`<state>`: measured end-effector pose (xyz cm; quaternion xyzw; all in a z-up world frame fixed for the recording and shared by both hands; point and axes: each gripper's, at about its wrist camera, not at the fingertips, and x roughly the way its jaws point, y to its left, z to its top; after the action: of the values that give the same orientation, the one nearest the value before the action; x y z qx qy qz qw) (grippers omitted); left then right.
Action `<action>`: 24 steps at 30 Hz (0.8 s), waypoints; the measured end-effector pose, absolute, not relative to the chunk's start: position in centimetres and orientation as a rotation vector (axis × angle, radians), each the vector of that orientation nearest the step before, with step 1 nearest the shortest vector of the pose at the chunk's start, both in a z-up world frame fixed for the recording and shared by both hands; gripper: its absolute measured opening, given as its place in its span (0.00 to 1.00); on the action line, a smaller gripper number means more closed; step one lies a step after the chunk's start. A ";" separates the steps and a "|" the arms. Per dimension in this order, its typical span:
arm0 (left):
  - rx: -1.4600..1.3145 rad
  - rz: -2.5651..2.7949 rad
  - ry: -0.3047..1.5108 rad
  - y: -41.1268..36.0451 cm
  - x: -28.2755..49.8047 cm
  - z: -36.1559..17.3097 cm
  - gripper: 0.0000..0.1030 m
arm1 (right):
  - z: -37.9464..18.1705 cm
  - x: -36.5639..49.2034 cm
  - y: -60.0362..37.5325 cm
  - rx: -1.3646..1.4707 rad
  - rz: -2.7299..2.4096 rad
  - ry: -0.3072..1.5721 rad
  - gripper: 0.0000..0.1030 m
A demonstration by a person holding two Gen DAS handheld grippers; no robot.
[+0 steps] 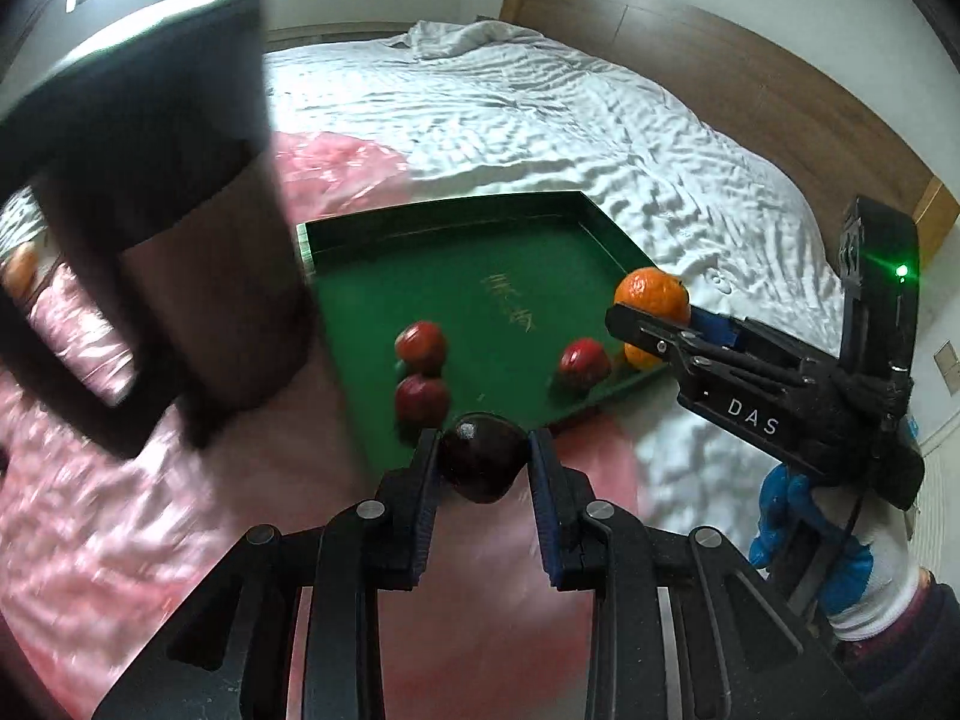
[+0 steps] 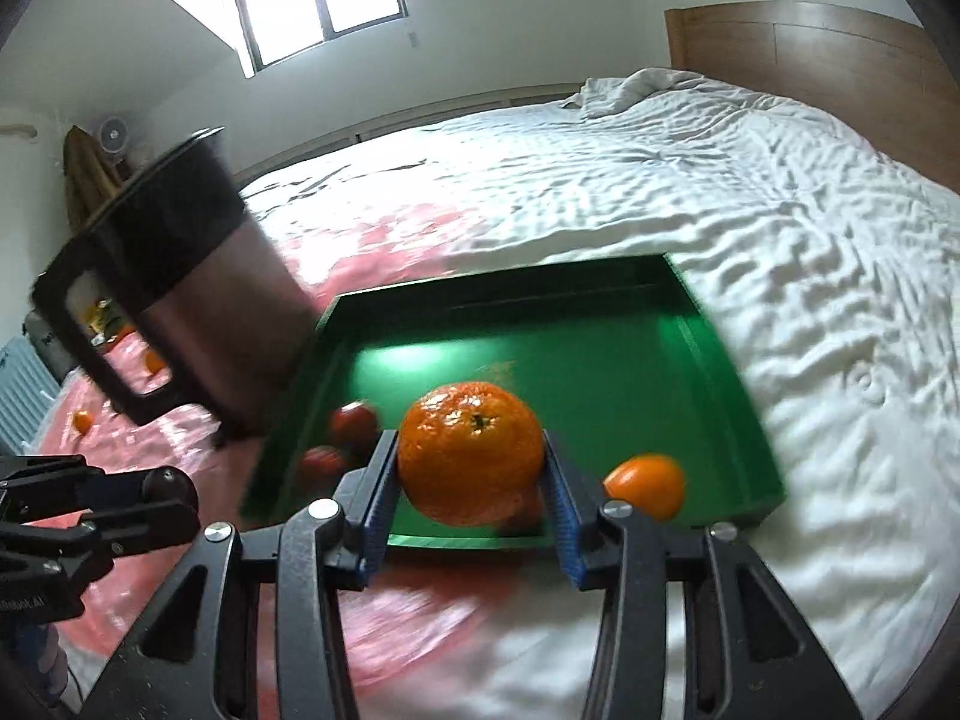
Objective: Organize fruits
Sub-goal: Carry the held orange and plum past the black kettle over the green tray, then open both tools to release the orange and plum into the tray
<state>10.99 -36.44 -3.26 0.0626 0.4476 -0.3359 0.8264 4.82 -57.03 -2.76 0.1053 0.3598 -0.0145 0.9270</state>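
A green tray (image 1: 540, 222) lies on the bed, also in the right wrist view (image 2: 708, 336). My left gripper (image 1: 482, 450) is shut on a dark red fruit (image 1: 480, 465) just above the tray's near edge. My right gripper (image 2: 471, 450) is shut on a large orange (image 2: 471, 450) over the tray's near right corner; the orange also shows in the left wrist view (image 1: 651, 294). Three red fruits (image 1: 422, 345) (image 1: 420, 399) (image 1: 583, 363) and a smaller orange (image 2: 648, 483) lie in the tray.
A dark pitcher with a handle (image 1: 156, 228) stands left of the tray on a pink plastic sheet (image 1: 108, 510). Small oranges (image 2: 81, 420) lie on the sheet far left. White bedding (image 1: 600, 120) surrounds the tray; a wooden headboard (image 1: 720, 48) is behind.
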 end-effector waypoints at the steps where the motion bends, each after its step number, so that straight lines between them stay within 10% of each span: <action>1: 0.141 -0.717 0.953 -37.4 11.6 -3.6 0.24 | -2.9 5.0 -57.8 0.208 -0.037 0.738 0.65; 24: 0.304 -0.708 0.983 -45.4 16.5 -10.9 0.24 | -9.4 11.4 -62.8 0.189 -0.109 0.828 0.65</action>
<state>16.47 -45.44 -10.91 0.1421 0.4603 -0.3315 0.8112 11.38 -62.78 -9.42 0.0917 0.4014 -0.0529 0.9098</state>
